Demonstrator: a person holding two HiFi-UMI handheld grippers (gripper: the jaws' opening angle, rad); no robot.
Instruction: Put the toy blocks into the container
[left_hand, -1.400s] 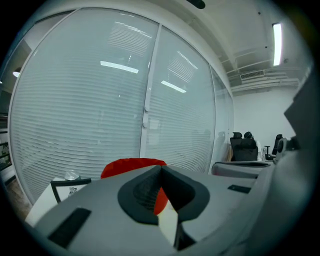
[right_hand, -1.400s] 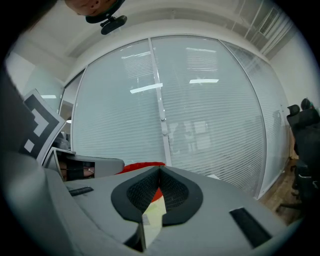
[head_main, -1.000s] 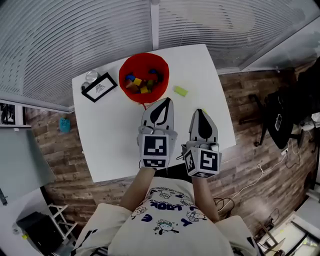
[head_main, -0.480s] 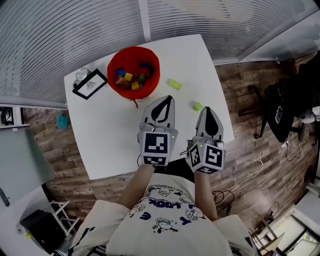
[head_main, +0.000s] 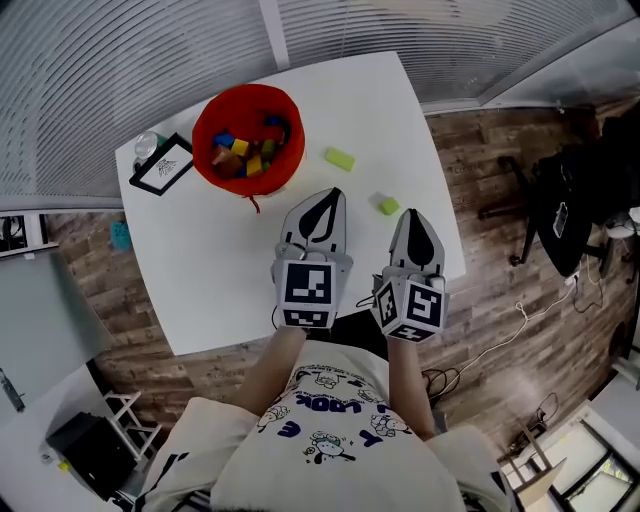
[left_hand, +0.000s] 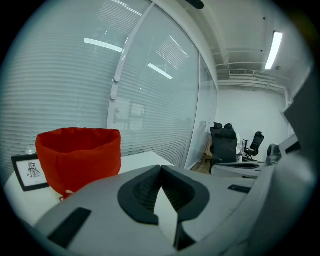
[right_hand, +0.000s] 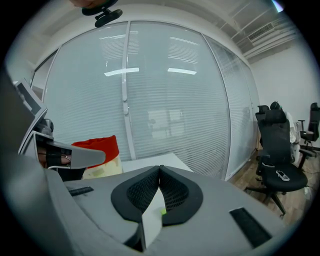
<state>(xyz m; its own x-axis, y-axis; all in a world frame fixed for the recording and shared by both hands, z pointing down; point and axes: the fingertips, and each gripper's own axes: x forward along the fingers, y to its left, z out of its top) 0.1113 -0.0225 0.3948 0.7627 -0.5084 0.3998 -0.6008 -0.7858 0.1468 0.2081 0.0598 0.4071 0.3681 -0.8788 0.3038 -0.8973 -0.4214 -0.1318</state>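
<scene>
The person is holding both tools low over the near side of the white tabletop, with the marker cubes close to the body. The left hand-held gripper is showing its jaws pressed together with nothing between them. In its own view the tips are meeting in front of the red fabric container, which is standing a little to their left. That container is sitting toward the far left of the tabletop and is carrying a heap of toy blocks in yellow, blue, green and red. Just left of it, a small black picture frame is lying flat beside a clear glass object. The right hand-held gripper is likewise closed and gripping nothing. A small green block is lying on the tabletop just beside its tip, and whether the two are touching cannot be told. A sliver of that green is peeking through the gap under the closed tips in the right gripper view. A longer light-green block is lying farther out, between the container and the right edge of the tabletop, well apart from both grippers.
</scene>
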